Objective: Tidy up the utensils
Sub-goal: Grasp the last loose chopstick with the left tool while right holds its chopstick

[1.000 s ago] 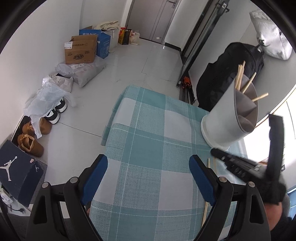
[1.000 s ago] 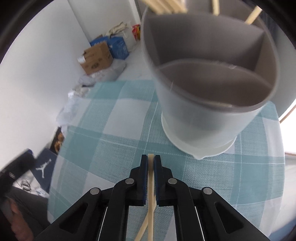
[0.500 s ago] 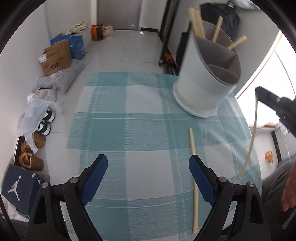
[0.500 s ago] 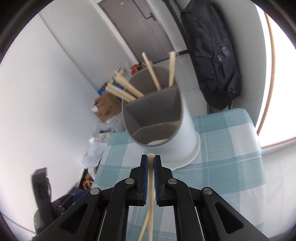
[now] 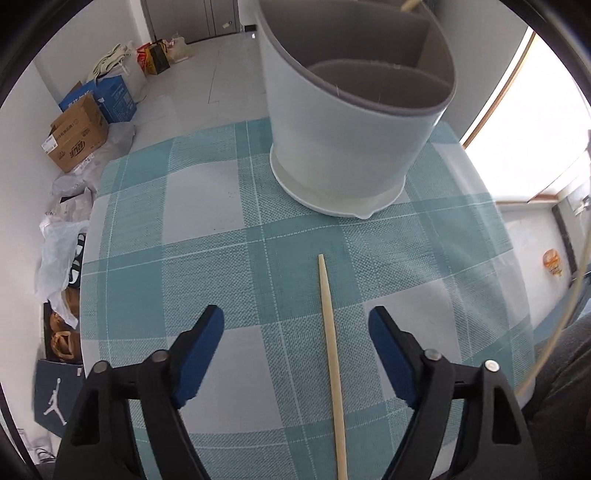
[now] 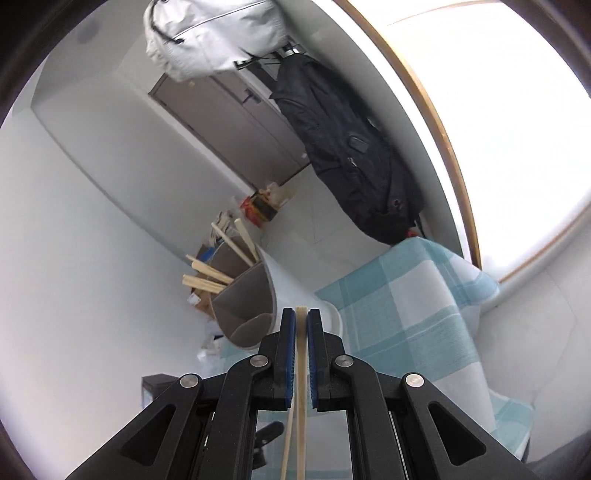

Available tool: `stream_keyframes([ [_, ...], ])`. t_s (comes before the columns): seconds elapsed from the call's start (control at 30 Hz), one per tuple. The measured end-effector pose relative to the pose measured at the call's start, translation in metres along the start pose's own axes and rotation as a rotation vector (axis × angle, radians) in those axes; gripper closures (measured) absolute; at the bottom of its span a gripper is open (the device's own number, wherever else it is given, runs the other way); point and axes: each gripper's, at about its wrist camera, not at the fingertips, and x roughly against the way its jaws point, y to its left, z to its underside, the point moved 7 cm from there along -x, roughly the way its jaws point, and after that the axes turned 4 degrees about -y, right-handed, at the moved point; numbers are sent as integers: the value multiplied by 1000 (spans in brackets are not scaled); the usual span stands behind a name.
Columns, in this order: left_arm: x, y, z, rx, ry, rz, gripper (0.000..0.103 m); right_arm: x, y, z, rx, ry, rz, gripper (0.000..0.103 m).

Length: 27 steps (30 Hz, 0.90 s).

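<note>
A pale wooden chopstick [image 5: 331, 343] lies on the teal checked tablecloth [image 5: 207, 254], pointing toward a grey divided utensil holder [image 5: 354, 122]. My left gripper [image 5: 296, 349] is open and empty, low over the cloth, with the chopstick between its blue pads, nearer the right one. My right gripper [image 6: 301, 332] is shut on a chopstick [image 6: 301, 365], lifted high and tilted; a second thin stick shows beside it. The holder [image 6: 255, 299] shows in the right wrist view with several chopsticks [image 6: 218, 273] in its far compartment. The held chopstick shows blurred at the right edge of the left wrist view [image 5: 569, 306].
Cardboard boxes [image 5: 77, 136], plastic bags [image 5: 59, 243] and shoes lie on the floor left of the table. A black backpack [image 6: 347, 147] and a grey bag [image 6: 218, 33] hang by the door. A bright window [image 6: 517, 110] is at the right.
My left gripper has moved forward and down so the lying chopstick sits between its fingers and the holder looms close. My right gripper has risen and tilted with its chopstick.
</note>
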Motion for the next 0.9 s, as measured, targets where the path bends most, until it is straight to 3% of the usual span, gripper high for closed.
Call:
stream_keyframes([
  [0.1,-4,-2,-2,7,22,-4,29,5,2,-5,29,-27,4,97],
  [0.23,-10,-7,-2,-9,62,-7,51,7,4,-6,53,-34,1,97],
  [0.37,-18,-11,1,-25,101,-22,59,7,3,-4,52,-23,-2,97],
  [0.47,-18,-14,0,-16,93,-27,60,6,-1,-4,34,-15,-8,97],
  [0.63,-20,-24,-5,-13,98,5,86,6,-5,-6,15,-10,-16,97],
  [0.77,-19,-25,-6,24,102,25,90,7,-7,-7,6,-13,-17,97],
  [0.9,-18,-19,-6,51,93,32,101,8,-9,-7,0,-12,-16,97],
])
